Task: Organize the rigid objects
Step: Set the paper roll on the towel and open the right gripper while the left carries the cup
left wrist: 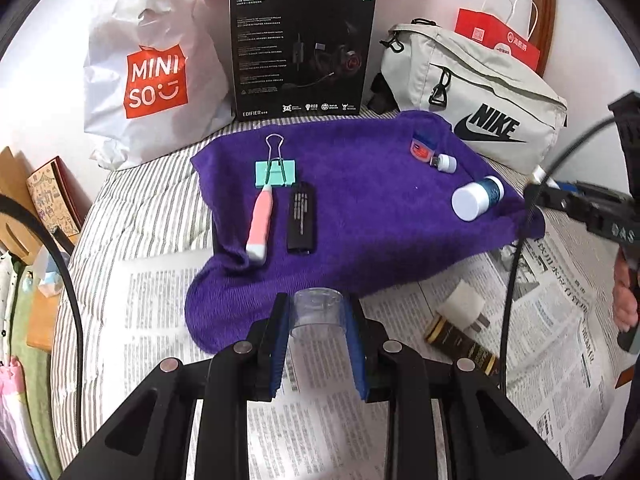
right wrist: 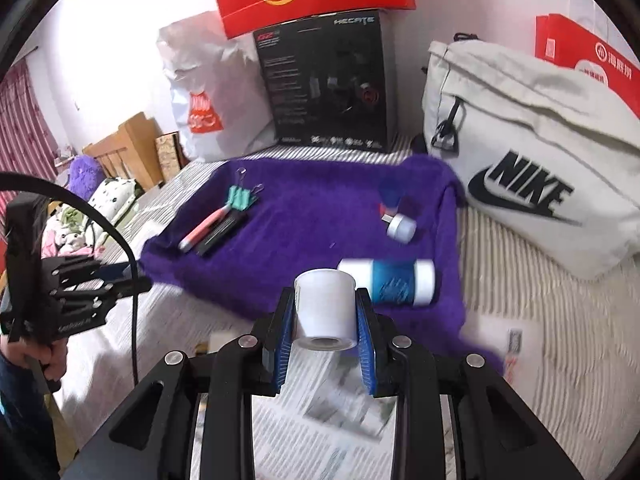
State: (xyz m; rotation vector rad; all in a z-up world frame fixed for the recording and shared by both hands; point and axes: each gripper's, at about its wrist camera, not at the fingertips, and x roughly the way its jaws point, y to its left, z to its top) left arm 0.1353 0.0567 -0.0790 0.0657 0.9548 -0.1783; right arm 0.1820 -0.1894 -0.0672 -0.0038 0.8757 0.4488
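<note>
My left gripper (left wrist: 317, 312) is shut on a clear plastic cup (left wrist: 317, 308), held above the near edge of the purple towel (left wrist: 360, 208). On the towel lie a mint binder clip (left wrist: 276, 172), a pink-handled tool (left wrist: 260, 220), a black flat device (left wrist: 302, 216), a small red-and-blue jar (left wrist: 421, 147), a white USB plug (left wrist: 446, 163) and a blue bottle with white caps (left wrist: 478, 198). My right gripper (right wrist: 325, 316) is shut on a white paper roll (right wrist: 324, 308), just in front of the blue bottle (right wrist: 394, 282) at the purple towel's (right wrist: 320, 220) near edge.
Newspaper (left wrist: 320, 412) covers the striped bed in front. On it lie a white charger (left wrist: 464, 306) and a dark gold-trimmed tube (left wrist: 460, 344). Behind the towel stand a white shopping bag (left wrist: 156, 76), a black headset box (left wrist: 300, 48) and a beige bag (left wrist: 480, 92).
</note>
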